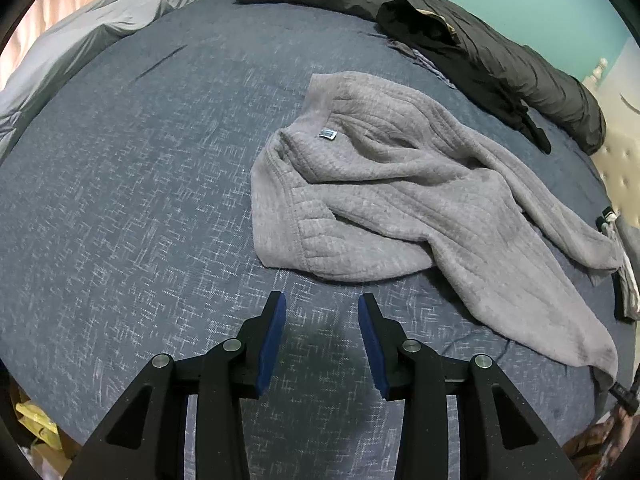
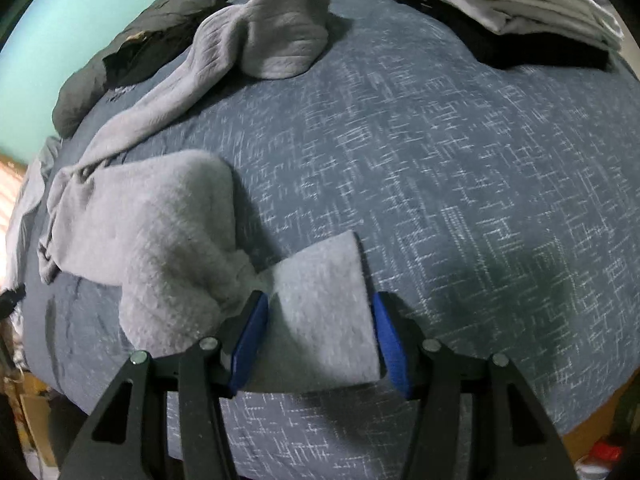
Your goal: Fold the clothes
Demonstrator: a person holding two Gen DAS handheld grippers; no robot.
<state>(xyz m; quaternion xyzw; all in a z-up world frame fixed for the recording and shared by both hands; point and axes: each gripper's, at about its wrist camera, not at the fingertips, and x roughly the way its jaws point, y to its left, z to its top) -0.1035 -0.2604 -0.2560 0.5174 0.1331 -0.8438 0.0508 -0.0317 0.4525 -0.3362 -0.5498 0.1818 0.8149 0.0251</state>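
Observation:
A grey fleece sweater lies crumpled on the blue patterned bed cover, label side up, a sleeve trailing to the lower right. My left gripper is open and empty, just short of the sweater's hem. In the right wrist view the sweater stretches from the far left to the front. Its cuff end lies between the open blue pads of my right gripper, which stand wide on either side of it.
A dark quilt runs along the far edge by the teal wall. A light grey sheet is bunched at the back left. A stack of folded white and black clothes sits at the far right.

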